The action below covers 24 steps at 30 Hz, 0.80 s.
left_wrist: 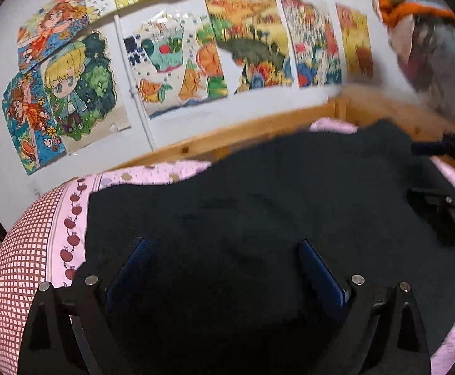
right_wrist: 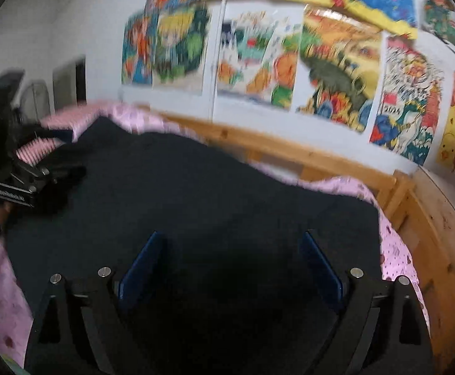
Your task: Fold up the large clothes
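A large dark navy garment (left_wrist: pixel 258 187) lies spread flat over the pink bed sheet (left_wrist: pixel 152 172). In the left wrist view my left gripper (left_wrist: pixel 224 250) hangs just over the garment's near part. Its blue pads (left_wrist: pixel 137 265) stand wide apart, open, with only flat cloth under the gap. In the right wrist view the same garment (right_wrist: pixel 196 187) fills the middle. My right gripper (right_wrist: pixel 232 243) is open above it, nothing pinched between its pads (right_wrist: pixel 318 259). Each view catches the other gripper at its edge: the right one (left_wrist: pixel 430 172), the left one (right_wrist: pixel 58 153).
A wooden bed frame (left_wrist: pixel 227 137) runs along the far side under a white wall covered with colourful drawings (left_wrist: pixel 177 62). A red-checked pillow (left_wrist: pixel 24 250) bulges at the left. A heap of other clothes (left_wrist: pixel 421 31) sits at the far right.
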Available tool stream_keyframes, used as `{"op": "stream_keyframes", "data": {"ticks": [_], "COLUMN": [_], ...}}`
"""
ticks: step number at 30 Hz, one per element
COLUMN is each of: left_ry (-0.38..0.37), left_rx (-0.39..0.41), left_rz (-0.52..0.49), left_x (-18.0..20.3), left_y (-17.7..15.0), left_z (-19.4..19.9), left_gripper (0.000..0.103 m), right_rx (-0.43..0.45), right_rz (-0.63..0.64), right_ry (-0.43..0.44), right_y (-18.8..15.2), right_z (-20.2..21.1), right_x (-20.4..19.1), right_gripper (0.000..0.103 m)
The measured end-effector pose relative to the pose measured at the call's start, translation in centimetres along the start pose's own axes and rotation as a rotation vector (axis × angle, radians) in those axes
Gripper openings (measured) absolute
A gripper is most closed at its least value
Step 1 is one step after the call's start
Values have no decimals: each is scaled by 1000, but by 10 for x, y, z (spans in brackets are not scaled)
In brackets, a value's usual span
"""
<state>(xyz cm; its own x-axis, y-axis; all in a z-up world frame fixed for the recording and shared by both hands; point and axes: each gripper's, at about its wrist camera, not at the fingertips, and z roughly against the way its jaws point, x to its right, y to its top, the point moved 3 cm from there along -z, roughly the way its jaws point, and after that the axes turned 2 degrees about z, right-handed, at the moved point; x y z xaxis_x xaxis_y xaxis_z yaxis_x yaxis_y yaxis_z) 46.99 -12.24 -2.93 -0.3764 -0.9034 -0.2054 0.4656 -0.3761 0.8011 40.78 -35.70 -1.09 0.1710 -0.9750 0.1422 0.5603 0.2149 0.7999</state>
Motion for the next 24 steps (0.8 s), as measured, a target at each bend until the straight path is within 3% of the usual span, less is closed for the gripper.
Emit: {"op": "stream_keyframes", "data": {"ticks": [7, 15, 19, 24], "left_ry": [120, 256, 186, 174], "left_rx": [-2, -143, -241, -254], "left_rz": [20, 195, 289, 294], "left_x": [-17, -67, -83, -80], "left_y": [9, 5, -6, -13], "left_z": [-18, -62, -85, -95], "left_gripper": [99, 103, 103, 103], "right_rx": [-58, -132, -166, -165], "right_rz": [-168, -227, -248, -291], "right_ry": [-7, -50, -7, 31], "right_y": [1, -3, -11, -24], "right_z": [-40, -90, -106, -116], "right_x": [44, 65, 69, 72], "right_gripper": [88, 88, 89, 91]}}
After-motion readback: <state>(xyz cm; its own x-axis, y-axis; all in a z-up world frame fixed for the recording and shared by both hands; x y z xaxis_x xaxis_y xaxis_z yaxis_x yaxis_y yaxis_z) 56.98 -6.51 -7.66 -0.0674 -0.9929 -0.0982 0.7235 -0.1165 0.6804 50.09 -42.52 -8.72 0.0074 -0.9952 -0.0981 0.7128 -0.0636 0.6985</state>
